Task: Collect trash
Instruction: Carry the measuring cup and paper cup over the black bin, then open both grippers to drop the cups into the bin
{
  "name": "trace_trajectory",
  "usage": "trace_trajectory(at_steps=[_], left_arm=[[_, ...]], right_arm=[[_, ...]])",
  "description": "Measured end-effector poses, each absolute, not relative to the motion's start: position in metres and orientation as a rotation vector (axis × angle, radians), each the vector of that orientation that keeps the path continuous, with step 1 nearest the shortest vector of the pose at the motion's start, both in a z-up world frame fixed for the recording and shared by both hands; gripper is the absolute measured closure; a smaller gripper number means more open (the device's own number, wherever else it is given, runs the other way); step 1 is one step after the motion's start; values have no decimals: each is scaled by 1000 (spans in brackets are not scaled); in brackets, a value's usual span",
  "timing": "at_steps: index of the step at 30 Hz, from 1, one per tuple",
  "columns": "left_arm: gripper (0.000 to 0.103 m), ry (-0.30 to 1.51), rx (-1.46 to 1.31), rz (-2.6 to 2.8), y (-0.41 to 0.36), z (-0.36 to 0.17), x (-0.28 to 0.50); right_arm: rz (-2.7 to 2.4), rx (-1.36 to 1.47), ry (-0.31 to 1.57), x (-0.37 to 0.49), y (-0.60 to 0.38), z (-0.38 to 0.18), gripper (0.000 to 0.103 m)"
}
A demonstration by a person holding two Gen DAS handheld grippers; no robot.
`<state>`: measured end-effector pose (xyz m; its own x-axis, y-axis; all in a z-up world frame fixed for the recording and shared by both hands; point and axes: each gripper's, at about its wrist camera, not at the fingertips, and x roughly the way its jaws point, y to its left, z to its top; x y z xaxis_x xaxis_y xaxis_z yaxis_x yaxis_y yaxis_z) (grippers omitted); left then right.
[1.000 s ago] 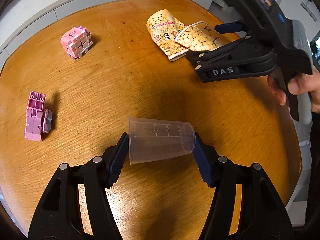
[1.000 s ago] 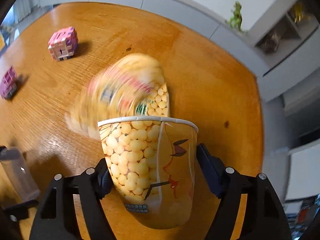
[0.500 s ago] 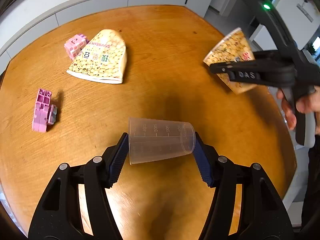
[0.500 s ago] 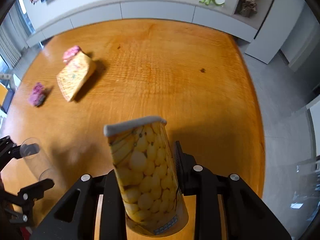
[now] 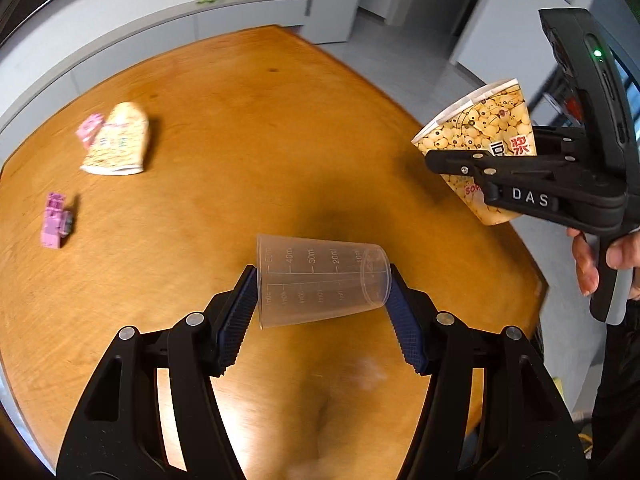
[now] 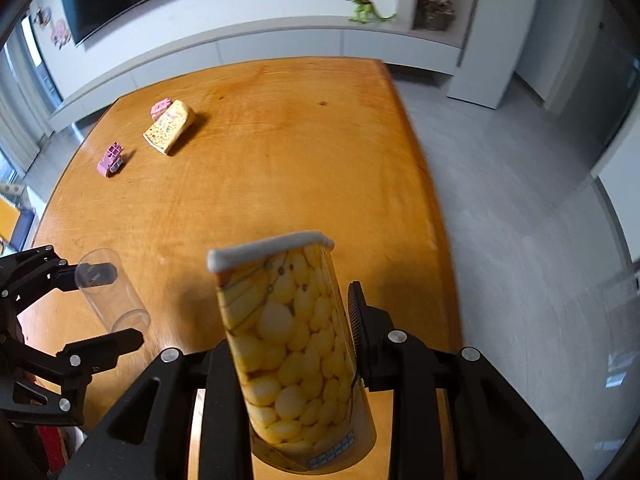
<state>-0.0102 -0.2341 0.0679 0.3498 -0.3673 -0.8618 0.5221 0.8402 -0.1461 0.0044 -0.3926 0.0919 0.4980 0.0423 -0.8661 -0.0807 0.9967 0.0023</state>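
A: Tongs first: the left gripper (image 5: pixel 322 308) pinches a clear cup (image 5: pixel 322 286) end to end, mouth against one pad and base against the other, carried sideways above the table (image 5: pixel 248 128). The right gripper (image 6: pixel 298 344) is clamped narrow on a paper cup (image 6: pixel 288 344), squashed flat between the pads.

B: So both are loaded?

A: Yes. Neither cup touches the wood; the paper one hangs near the table's right edge in the left view.

B: What lies further out?

A: Another flattened paper cup (image 5: pixel 118 140) on the far left of the table, touching a pink block (image 5: pixel 90 130) behind it. A second pink toy (image 5: pixel 56 220) sits apart, nearer the left edge. On the ledge beyond stands a green dinosaur (image 6: pixel 362 4).

B: Which step is this?

A: I'd judge it the carry: two pieces lifted, on their way to a bin. No bin shows in either view.

B: And next?

A: Find the bin, open each gripper over it, then return for the far cup. The pink pieces look like toys, not trash, so that grasp should take the cup alone.
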Motion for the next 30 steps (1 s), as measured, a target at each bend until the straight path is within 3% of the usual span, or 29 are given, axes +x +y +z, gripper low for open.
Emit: trace_trajectory(at_steps=[12,24,25,26,27,29,30], left_arm=[[42,1054,317,-827,-354,75,-101],[41,1081,621,-1136,-484,30,-226],[41,1086,636,-1153,-491,26,-231],[41,1098,657,-1182,-500,19,-240],[41,1101,670,-1202,-506,14,-243],[25,1096,705,-1227,-518,6,-258],[4,1087,714,-1224,-521,4,-260]], right_arm=[[-95,101,1004,-145,-488,83,73],[-369,328,1089,-280,-582,31,72],[-376,345,1104,-288,-587,24,60],[-385,350,1120,-292,-590,20,34],[-418,344,1116,-299,-594,16,25],[-464,336,1094,-312,-601,14,20],[-470,345,1091,-316,-604,13,20]])
